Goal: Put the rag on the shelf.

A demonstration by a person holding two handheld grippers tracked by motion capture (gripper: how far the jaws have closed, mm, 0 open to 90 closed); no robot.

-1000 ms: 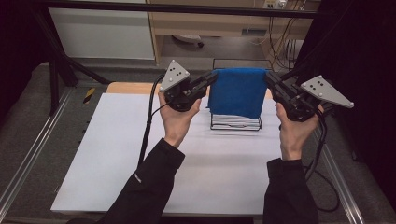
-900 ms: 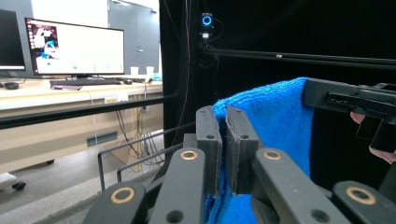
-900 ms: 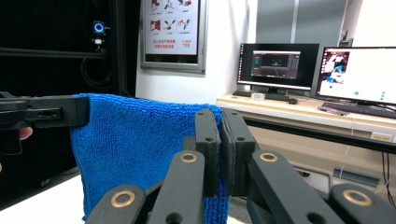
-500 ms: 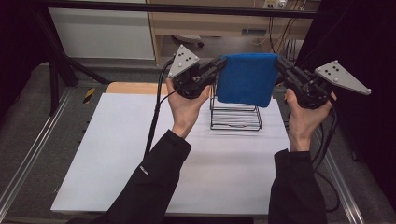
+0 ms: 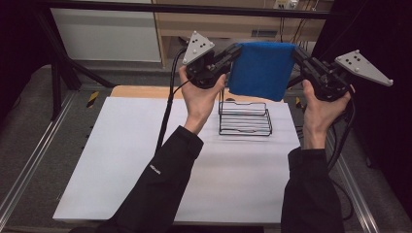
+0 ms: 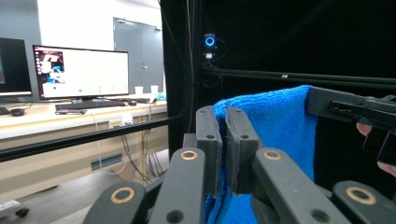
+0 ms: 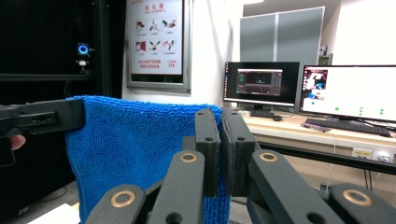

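A blue towel (image 5: 260,70) hangs spread between my two grippers, well above the table. My left gripper (image 5: 237,50) is shut on its upper left corner, and my right gripper (image 5: 294,52) is shut on its upper right corner. In the left gripper view the black jaws (image 6: 223,140) pinch the towel's (image 6: 275,126) edge, with the other gripper (image 6: 350,109) at the far corner. The right gripper view has its jaws (image 7: 222,144) clamped on the towel (image 7: 135,149) too. A black wire rack (image 5: 244,119) stands on the white table (image 5: 145,160) below the towel.
A black frame bar (image 5: 184,7) crosses above the table's far side, with a wooden shelf (image 5: 228,24) behind it. Metal rails (image 5: 29,165) run along both table sides. Monitors (image 7: 345,91) on a desk stand in the background.
Both hands have risen and moved toward the far side, lifting the towel off the wire rack. The rack now stands uncovered on the table.
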